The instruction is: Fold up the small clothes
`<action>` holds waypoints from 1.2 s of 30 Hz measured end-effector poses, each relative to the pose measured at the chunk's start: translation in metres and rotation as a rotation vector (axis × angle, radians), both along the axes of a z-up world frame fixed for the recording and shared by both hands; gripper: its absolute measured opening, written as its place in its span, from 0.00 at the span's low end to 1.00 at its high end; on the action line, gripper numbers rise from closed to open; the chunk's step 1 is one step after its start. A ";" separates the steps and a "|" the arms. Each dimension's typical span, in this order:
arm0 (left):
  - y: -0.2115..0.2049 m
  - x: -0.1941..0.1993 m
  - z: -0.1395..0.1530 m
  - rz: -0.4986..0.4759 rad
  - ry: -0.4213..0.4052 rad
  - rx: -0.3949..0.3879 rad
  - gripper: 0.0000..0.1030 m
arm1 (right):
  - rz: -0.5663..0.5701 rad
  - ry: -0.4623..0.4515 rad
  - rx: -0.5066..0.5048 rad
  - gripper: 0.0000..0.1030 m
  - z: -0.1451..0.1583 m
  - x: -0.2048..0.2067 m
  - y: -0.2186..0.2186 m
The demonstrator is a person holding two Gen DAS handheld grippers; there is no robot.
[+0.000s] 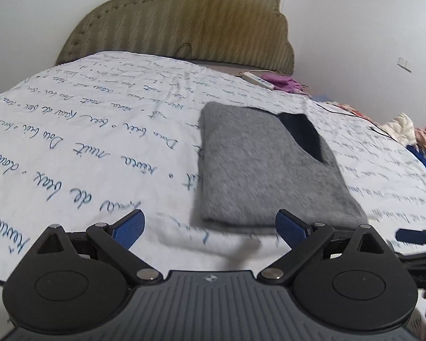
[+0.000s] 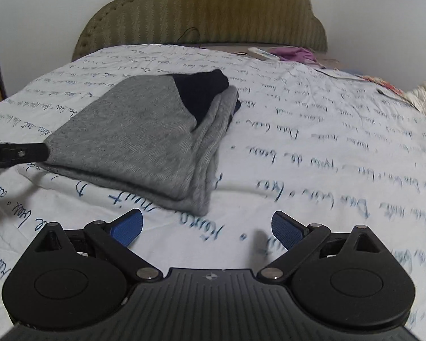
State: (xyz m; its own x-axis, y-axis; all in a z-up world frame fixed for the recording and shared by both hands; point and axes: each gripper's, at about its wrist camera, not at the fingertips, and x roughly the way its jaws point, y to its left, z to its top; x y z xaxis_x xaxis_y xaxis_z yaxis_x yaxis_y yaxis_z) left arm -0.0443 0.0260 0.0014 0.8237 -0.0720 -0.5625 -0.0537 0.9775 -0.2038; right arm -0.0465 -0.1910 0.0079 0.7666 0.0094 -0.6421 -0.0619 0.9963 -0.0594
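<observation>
A grey garment (image 1: 258, 167) with a dark navy patch lies folded into a flat rectangle on the white bedsheet (image 1: 85, 147) printed with blue handwriting. My left gripper (image 1: 210, 227) is open just in front of the garment's near edge, nothing between its blue pads. In the right wrist view the same folded garment (image 2: 139, 139) lies to the upper left, its layered edges showing at the near right corner. My right gripper (image 2: 207, 228) is open over bare sheet (image 2: 312, 156), just short of that corner. A finger of the left gripper (image 2: 17, 152) reaches in at the garment's left edge.
An olive padded headboard (image 1: 184, 25) stands at the far end of the bed. A white remote (image 1: 258, 81) and purple cloth (image 1: 284, 82) lie near it. More clothes (image 1: 406, 130) are heaped at the right edge, with a thin black cable beside them.
</observation>
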 end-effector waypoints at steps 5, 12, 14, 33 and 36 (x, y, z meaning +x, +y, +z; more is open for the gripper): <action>-0.008 -0.003 -0.012 -0.005 0.052 0.049 0.97 | -0.081 0.066 0.010 1.00 -0.013 0.005 0.015; -0.020 -0.008 -0.021 -0.046 0.078 0.157 1.00 | -0.128 0.056 0.092 1.00 -0.017 -0.015 0.008; -0.027 -0.008 -0.023 -0.058 0.089 0.200 1.00 | -0.129 -0.003 0.076 0.99 -0.025 -0.024 0.011; -0.026 -0.021 -0.018 -0.090 0.054 0.204 1.00 | -0.061 -0.013 0.025 0.99 -0.014 -0.045 0.016; -0.028 -0.021 -0.010 -0.090 0.012 0.192 1.00 | -0.038 -0.060 0.047 1.00 0.005 -0.046 0.014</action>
State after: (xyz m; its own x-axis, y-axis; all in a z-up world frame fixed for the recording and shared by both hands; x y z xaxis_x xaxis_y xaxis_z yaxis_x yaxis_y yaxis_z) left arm -0.0656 -0.0021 -0.0086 0.8121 -0.0358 -0.5824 0.0346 0.9993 -0.0132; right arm -0.0926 -0.1772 0.0125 0.8043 0.0087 -0.5942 -0.0220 0.9996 -0.0151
